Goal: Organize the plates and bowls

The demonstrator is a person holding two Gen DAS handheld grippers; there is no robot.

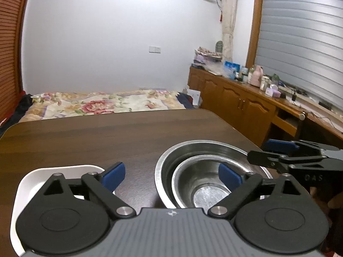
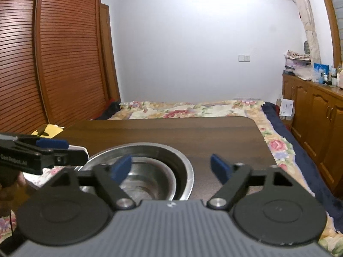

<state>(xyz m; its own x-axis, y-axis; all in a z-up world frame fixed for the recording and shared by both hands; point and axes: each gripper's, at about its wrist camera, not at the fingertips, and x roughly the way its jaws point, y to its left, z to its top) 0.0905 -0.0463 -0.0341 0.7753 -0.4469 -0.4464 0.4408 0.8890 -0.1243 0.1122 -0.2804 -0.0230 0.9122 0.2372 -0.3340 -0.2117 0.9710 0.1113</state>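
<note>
on the dark wooden table (image 1: 107, 132), near its front edge, you have two steel bowls already nested: the small bowl (image 1: 205, 184) sits inside the large bowl (image 1: 171, 158), a little toward your side of it. the white plate (image 1: 27, 184) lies flat to the left of the bowls, near them but apart, with a strip of bare table between. your left gripper (image 1: 171, 174) hovers low over this strip, its fingers spread wide and holding nothing; one blue pad is above the plate's right edge and the other above the small bowl. so the plate is down and to the left of this gripper, the bowls down and to the right, and i judge the left hand is the nearer one for the plate. your right gripper (image 2: 171, 167) is also spread wide and empty; it hangs over the right rim of the large bowl (image 2: 186, 171), so this hand is nearer to the bowls. the plate looks squarish with round corners, and i cannot tell a long axis. the two grippers are close together over the bowls, so they may get in each other's way. behind the table is only a bed (image 2: 193, 109), and a cabinet (image 1: 235, 98) stands well apart at the right.
</note>
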